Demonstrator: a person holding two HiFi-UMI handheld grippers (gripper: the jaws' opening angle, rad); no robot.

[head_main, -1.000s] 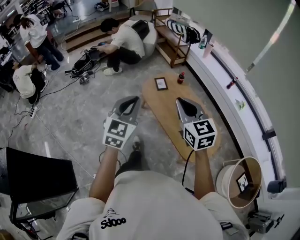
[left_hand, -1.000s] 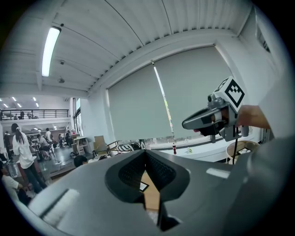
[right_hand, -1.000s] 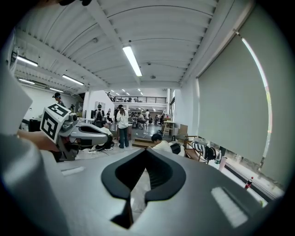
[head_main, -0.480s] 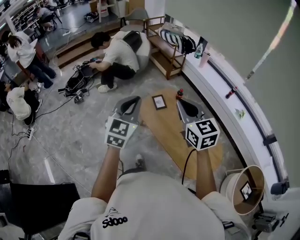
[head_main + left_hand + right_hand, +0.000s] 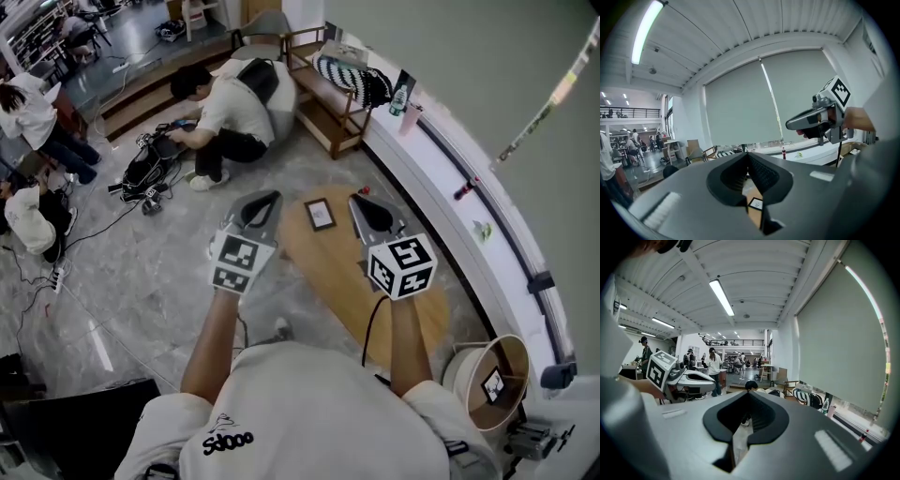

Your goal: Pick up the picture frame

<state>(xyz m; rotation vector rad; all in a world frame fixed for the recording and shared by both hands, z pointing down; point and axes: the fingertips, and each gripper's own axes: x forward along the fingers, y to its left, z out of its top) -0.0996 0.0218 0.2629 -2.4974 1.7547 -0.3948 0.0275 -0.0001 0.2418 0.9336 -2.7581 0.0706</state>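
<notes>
Left tool (image 5: pixel 268 199) and right tool (image 5: pixel 359 201) both hang clenched and empty above the desk (image 5: pixel 347 281), whose far end carries the flat-lying picture frame (image 5: pixel 320 214) — reaching it unopened, they would likely shove it off the edge.

Big open-plan space with a grey marble-look floor (image 5: pixel 141 272) and a low oval wooden table (image 5: pixel 347 281) sitting near a long white window ledge (image 5: pixel 441 211). Pale roller blinds (image 5: pixel 740 108) are pulled down over the windows. There's a wooden bench (image 5: pixel 328 103) at the far end, and tube lights (image 5: pixel 721 297) run along a ribbed white ceiling (image 5: pixel 754 291).
</notes>
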